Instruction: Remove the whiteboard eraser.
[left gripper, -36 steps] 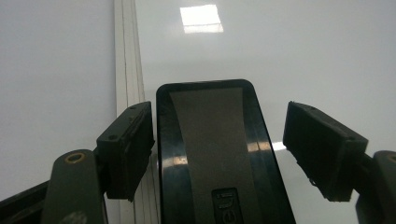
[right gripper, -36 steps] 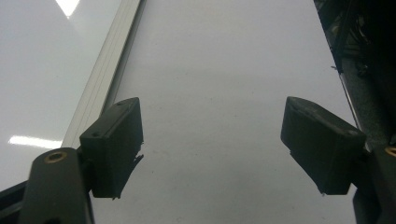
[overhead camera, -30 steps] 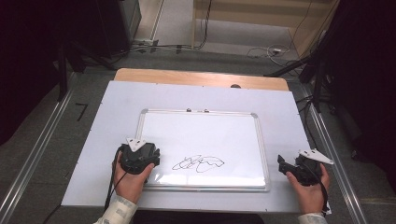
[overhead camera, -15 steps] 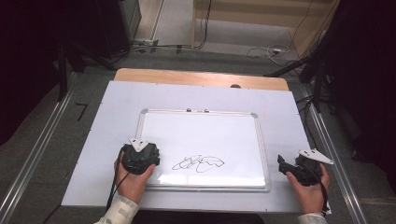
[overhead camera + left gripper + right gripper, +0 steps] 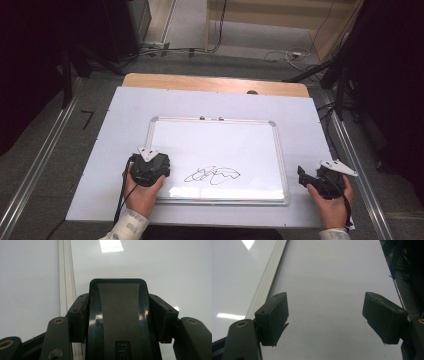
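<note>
High view. A whiteboard (image 5: 217, 150) lies flat in the middle of the white tabletop (image 5: 110, 135), its long sides parallel to the near edge. A black scribble (image 5: 212, 175) sits on the board's near half, slightly left of centre. The left gripper (image 5: 148, 168) rests over the board's near-left corner, just left of the scribble, with a black eraser clamped in its fingers; a hand (image 5: 142, 192) backs it. The right gripper (image 5: 320, 181) sits on bare tabletop off the board's right frame, near the tabletop's near-right corner, well apart from the scribble. Nothing lies between the eraser and the scribble. Two small dark fittings (image 5: 211, 118) sit on the board's far frame. A strip of wood (image 5: 215, 84) shows beyond the far edge of the white sheet.

Left gripper view. The fingers (image 5: 79, 315) are closed on the eraser (image 5: 118, 317), pressing both its sides; its rounded end points out over the glossy board surface. The board's frame (image 5: 65, 285) runs along the left.

Right gripper view. The fingers (image 5: 273, 317) stand wide apart, holding nothing, above plain white tabletop. The board's frame (image 5: 268, 277) runs diagonally at left.

Against the earlier frames: both grippers, the board and the scribble sit in the same places; no visible change.
</note>
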The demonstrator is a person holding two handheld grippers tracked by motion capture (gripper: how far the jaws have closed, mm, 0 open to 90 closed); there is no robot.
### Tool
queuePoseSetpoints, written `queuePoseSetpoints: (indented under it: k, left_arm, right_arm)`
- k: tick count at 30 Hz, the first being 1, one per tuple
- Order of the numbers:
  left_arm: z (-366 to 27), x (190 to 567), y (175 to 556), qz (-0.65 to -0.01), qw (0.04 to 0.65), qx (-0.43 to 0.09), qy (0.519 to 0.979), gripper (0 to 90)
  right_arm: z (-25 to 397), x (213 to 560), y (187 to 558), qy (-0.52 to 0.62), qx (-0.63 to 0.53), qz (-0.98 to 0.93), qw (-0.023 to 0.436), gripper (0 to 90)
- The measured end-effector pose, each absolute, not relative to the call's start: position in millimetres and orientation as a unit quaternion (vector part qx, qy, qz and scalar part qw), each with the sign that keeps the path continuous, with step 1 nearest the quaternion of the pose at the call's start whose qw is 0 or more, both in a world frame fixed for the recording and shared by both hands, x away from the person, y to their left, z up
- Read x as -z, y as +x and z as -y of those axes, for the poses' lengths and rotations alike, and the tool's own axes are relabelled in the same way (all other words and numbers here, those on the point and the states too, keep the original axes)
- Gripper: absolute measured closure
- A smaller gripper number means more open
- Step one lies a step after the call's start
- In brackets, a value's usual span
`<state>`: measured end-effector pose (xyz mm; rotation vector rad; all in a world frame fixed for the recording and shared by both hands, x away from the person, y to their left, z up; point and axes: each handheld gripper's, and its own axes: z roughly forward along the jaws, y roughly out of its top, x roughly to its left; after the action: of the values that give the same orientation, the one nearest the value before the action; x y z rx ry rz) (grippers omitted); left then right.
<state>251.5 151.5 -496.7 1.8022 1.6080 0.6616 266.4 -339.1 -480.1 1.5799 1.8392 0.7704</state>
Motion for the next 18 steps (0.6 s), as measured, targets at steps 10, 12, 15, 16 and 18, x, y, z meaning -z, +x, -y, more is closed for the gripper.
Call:
queuePoseSetpoints:
  k: [10,12,15,16,18]
  left_arm:
    - [-156.0,486.8,248.4,-0.611,0.340,-0.252,0.669,40.9]
    - [-156.1,484.8,247.9,-0.609,0.343,-0.250,0.670,40.9]
    - [-156.0,482.7,247.7,-0.608,0.348,-0.244,0.670,40.9]
    - [-156.0,482.7,247.7,-0.608,0.348,-0.244,0.670,40.9]
    - [-155.7,481.8,247.7,-0.608,0.351,-0.242,0.670,40.9]
  right_arm:
    - [339.4,480.3,266.6,0.592,-0.290,-0.692,0.295,19.5]
    - [339.5,480.1,266.5,0.592,-0.290,-0.691,0.296,19.5]
    - [339.4,480.2,266.6,0.592,-0.290,-0.692,0.295,19.5]
    - [339.4,480.2,266.6,0.592,-0.290,-0.692,0.295,19.5]
    - [339.5,480.2,266.7,0.593,-0.289,-0.691,0.295,19.5]
